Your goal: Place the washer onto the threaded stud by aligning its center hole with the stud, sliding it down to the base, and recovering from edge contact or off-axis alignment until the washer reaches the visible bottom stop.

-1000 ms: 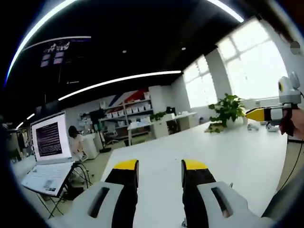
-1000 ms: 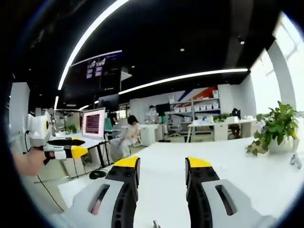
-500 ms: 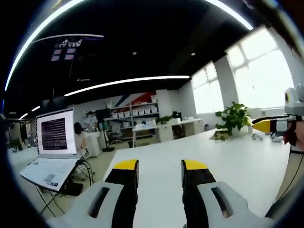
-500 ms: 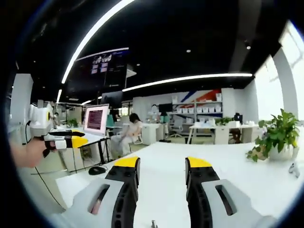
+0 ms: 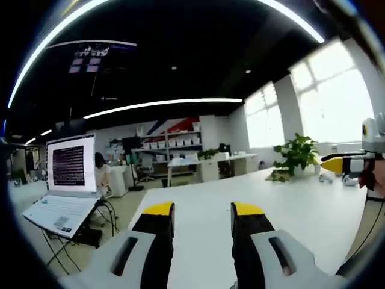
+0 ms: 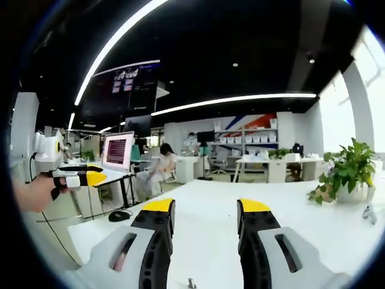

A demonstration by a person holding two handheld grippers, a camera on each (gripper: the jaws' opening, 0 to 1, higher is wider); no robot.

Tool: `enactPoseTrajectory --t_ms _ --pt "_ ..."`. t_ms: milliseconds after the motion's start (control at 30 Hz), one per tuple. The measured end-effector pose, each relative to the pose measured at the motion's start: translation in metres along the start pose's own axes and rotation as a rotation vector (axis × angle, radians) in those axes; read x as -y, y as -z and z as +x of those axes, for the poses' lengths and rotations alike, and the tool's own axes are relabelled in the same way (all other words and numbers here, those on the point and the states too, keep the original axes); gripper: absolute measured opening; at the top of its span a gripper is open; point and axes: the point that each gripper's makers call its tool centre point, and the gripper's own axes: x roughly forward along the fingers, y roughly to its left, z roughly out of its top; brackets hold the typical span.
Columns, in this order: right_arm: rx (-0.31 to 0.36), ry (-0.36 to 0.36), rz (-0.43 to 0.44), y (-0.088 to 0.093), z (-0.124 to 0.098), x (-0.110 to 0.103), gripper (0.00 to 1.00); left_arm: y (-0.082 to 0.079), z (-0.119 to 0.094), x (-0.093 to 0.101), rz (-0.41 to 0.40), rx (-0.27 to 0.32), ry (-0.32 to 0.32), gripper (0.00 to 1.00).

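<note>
left claw (image 5: 203, 209) jaws apart, empty | right claw (image 6: 203, 206) jaws apart, empty | both level above white counter (image 6: 337, 232), likely a ready pose | threaded stud (image 6: 191, 283) tip at right gripper view's bottom edge | washer unlocated

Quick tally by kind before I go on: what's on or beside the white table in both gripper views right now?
Grippers: 2, left gripper and right gripper, both open
Threaded stud: 1, threaded stud at the bottom of the right gripper view
Potted plant: 1, potted plant on the white table
Laptop: 1, laptop on a stand
Total: 5
</note>
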Motion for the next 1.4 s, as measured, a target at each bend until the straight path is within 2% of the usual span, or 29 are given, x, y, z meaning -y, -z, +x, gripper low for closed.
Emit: enactPoseTrajectory --t_ms 100,267,433,600,1100,1133,1300,1400 --pt "-0.003 0.006 0.026 0.002 -0.001 0.002 0.45 -0.001 -0.001 0.001 0.025 0.002 -0.003 0.36" --pt "-0.011 -0.006 -0.002 0.002 -0.001 -0.005 0.46 -0.001 0.001 0.002 0.032 0.004 -0.003 0.40" --pt "-0.033 -0.021 -0.011 0.008 -0.002 -0.011 0.46 -0.001 0.001 -0.001 0.025 0.004 -0.011 0.40" --pt "-0.027 -0.022 -0.012 0.006 0.000 -0.009 0.46 0.001 0.002 -0.002 0.024 0.002 -0.014 0.40" --pt "-0.039 -0.043 -0.019 0.009 0.006 -0.012 0.46 0.003 0.004 0.001 0.045 -0.013 -0.004 0.39" --pt "-0.046 -0.045 -0.022 0.011 0.007 -0.013 0.46 0.001 0.001 0.005 0.043 -0.014 0.001 0.39" --pt "-0.053 -0.057 -0.034 0.013 0.008 -0.017 0.46 -0.002 -0.001 0.005 0.088 -0.010 -0.004 0.39" --pt "-0.046 -0.059 -0.030 0.012 0.009 -0.018 0.46 -0.001 -0.003 0.005 0.080 -0.013 -0.004 0.39"
